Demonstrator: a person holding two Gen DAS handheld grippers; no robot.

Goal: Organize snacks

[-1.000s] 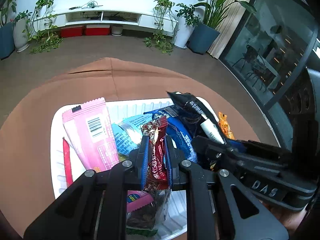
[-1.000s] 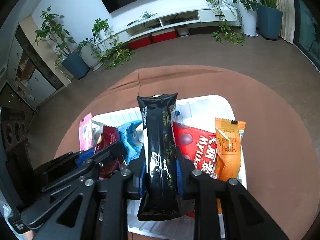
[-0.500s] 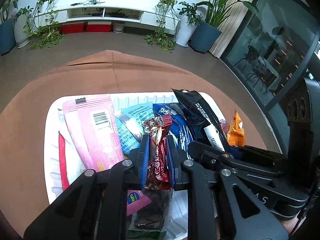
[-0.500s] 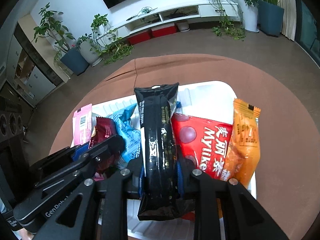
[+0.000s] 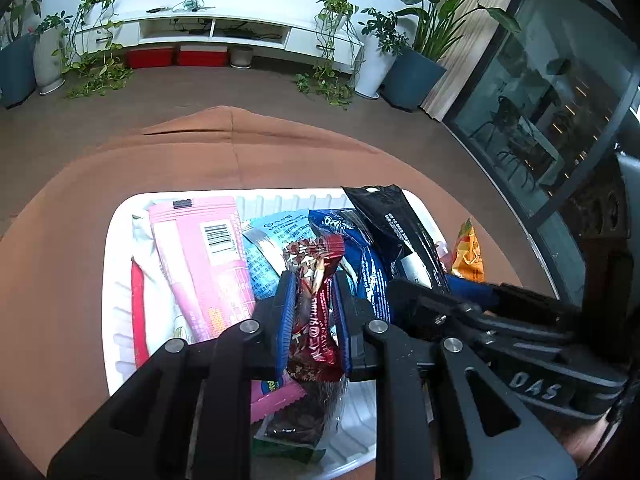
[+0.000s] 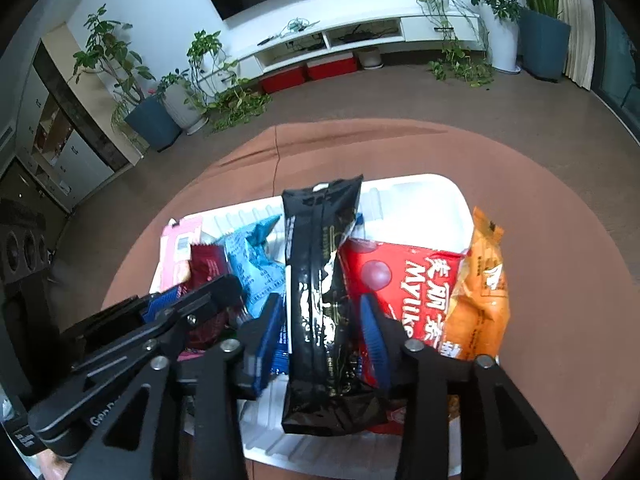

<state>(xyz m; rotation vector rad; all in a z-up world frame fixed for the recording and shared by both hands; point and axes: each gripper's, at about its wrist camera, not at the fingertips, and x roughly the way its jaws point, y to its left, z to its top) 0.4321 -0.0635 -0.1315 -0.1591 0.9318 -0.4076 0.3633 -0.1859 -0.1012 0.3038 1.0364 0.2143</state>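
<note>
A white tray [image 5: 116,240] [image 6: 420,184] on the brown table holds several snack packets. My left gripper [image 5: 314,280] pinches a dark red packet [image 5: 316,308] standing among the others, and its jaws are opening. My right gripper [image 6: 322,300] is opening too. A long black packet [image 6: 320,248] [image 5: 396,220] stands between its pads with a gap at each side, its lower end in the tray. The pink packet [image 5: 200,248] and light blue packet [image 5: 272,240] lie left of the dark red one. A red packet [image 6: 408,276] and an orange packet [image 6: 480,280] lie at the right.
The tray sits on a round table under a brown cloth [image 5: 240,160]. The orange packet leans at the tray's right rim. The two grippers stand side by side, close together. Beyond the table are floor, potted plants [image 6: 152,120] and a white TV shelf [image 5: 212,32].
The right jaws have spread away from the black packet, which they gripped before. The left jaws have widened slightly around the dark red packet. Both hands have stayed nearly in place.
</note>
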